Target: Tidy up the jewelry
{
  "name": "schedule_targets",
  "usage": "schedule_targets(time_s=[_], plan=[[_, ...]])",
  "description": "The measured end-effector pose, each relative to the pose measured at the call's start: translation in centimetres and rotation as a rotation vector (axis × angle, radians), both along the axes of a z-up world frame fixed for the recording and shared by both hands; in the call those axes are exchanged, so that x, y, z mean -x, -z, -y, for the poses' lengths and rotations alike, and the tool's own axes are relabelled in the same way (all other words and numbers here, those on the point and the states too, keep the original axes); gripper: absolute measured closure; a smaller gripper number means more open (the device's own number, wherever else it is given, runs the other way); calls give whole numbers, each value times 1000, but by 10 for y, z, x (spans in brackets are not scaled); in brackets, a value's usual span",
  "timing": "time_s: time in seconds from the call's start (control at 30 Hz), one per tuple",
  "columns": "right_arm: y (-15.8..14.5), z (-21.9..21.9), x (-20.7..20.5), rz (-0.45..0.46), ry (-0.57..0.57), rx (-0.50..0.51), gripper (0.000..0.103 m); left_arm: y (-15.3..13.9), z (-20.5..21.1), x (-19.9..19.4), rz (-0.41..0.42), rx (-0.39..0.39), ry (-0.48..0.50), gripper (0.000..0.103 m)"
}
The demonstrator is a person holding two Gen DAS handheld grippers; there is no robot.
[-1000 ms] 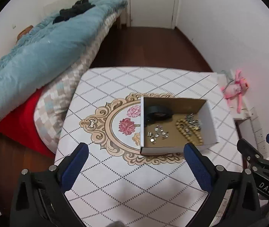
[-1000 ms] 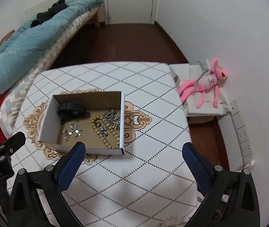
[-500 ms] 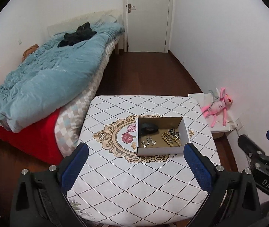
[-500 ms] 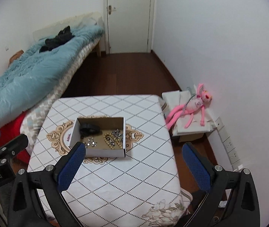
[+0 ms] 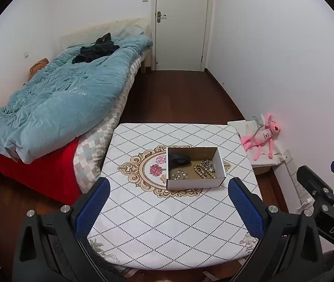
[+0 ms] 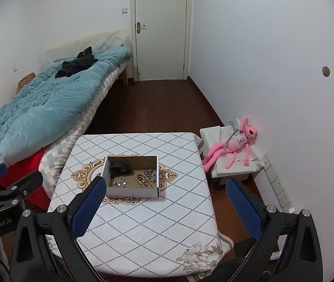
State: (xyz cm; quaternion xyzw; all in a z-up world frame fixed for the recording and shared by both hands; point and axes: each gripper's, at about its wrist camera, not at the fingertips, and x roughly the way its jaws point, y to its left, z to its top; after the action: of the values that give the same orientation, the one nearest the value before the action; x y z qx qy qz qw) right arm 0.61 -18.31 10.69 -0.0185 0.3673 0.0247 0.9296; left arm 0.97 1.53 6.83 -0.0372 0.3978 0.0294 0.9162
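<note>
An open cardboard box (image 5: 196,183) (image 6: 133,191) sits on the middle of a small table (image 5: 167,235) (image 6: 148,230) with a white diamond-pattern cloth. Inside lie a black item (image 5: 178,158) (image 6: 119,166), small silver pieces (image 5: 178,176) (image 6: 120,183), a string of wooden beads (image 5: 202,172) (image 6: 143,180) and a metal cluster (image 5: 208,165) (image 6: 150,173). My left gripper (image 5: 167,202) hangs open, high and back from the table's near edge. Beside it, my right gripper (image 6: 165,199) is open too, equally far back. Neither holds anything.
A bed with a blue quilt (image 5: 61,103) (image 6: 44,110) and red sheet (image 5: 37,171) touches the table's left side. A pink plush toy (image 5: 263,138) (image 6: 235,143) lies on white boxes against the right wall. A shut door (image 5: 181,23) stands beyond bare wooden floor (image 5: 178,94).
Both grippers have pulled up and back from close over the box, so the whole table and room now show. Both stay open; the box and its contents have not moved.
</note>
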Motion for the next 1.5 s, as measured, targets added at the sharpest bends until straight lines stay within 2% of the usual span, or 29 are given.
schedule_targets(time_s=[0.2,0.37,1.03,1.5], plan=[[-7,2,8,4,2,-3,0,-2,1,4,-1,-4,-8,0],[-4,5,-2,-17,16,8,0,3,5,-6,-39,0,-9,0],[50,4,-88,-160,50,34,0,37,5,-76,-174,-14,-33,0],[67,-4,-112,-228,27,87,0,58,8,-93,-234,-18,-27,0]])
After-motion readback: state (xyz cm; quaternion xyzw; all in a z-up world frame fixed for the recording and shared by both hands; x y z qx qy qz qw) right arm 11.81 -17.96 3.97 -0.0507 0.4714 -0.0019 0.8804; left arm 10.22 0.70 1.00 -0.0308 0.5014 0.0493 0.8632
